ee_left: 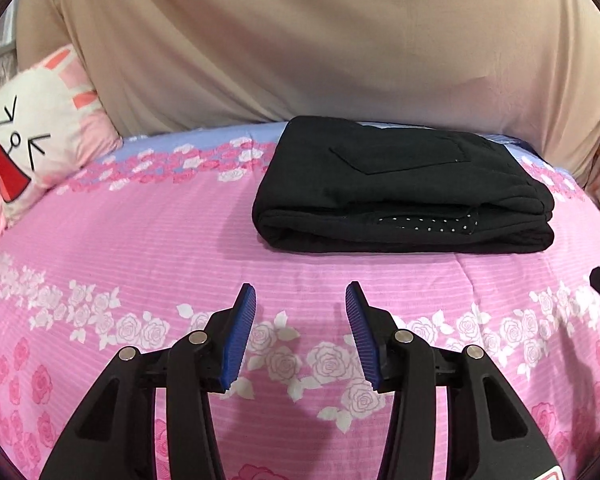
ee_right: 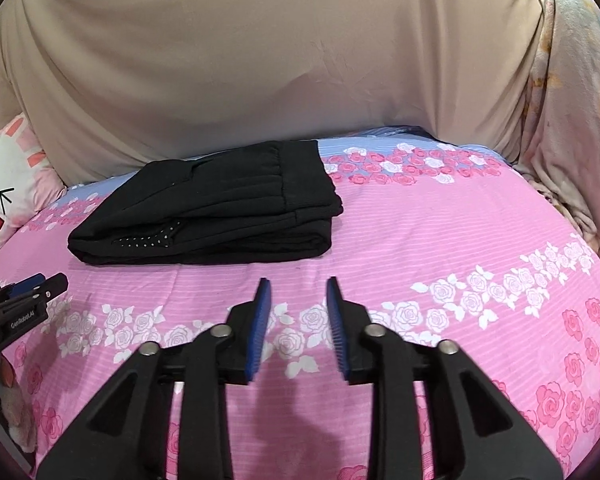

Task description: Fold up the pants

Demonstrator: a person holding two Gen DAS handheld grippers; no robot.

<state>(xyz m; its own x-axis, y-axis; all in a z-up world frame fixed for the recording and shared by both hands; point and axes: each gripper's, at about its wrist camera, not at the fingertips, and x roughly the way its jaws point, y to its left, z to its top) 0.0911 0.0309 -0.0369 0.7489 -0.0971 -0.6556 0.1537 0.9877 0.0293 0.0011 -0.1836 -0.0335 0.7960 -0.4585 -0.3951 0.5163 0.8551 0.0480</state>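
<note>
Left gripper (ee_left: pixel 300 300) stands half-wide, nothing between its blue pads; right gripper (ee_right: pixel 298 292) narrower, also empty. Both hover over the pink rose bedsheet (ee_left: pixel 140 248), short of the black pants (ee_left: pixel 400 196). The pants lie as a flat, squared bundle toward the bed's far edge, against the beige drape (ee_left: pixel 300 40). Judged done: leave the stack untouched, and draw back without snagging its near fold. No containers in view.

The black pants (ee_left: pixel 404 192) lie folded in a thick stack on the pink rose-print bed sheet (ee_left: pixel 140 248), near its far edge. The left gripper (ee_left: pixel 300 304) hangs over the sheet short of them, jaws apart with nothing between. A rabbit-face pillow (ee_left: pixel 32 136) rests far left, beige cloth (ee_left: pixel 300 40) behind.
</note>
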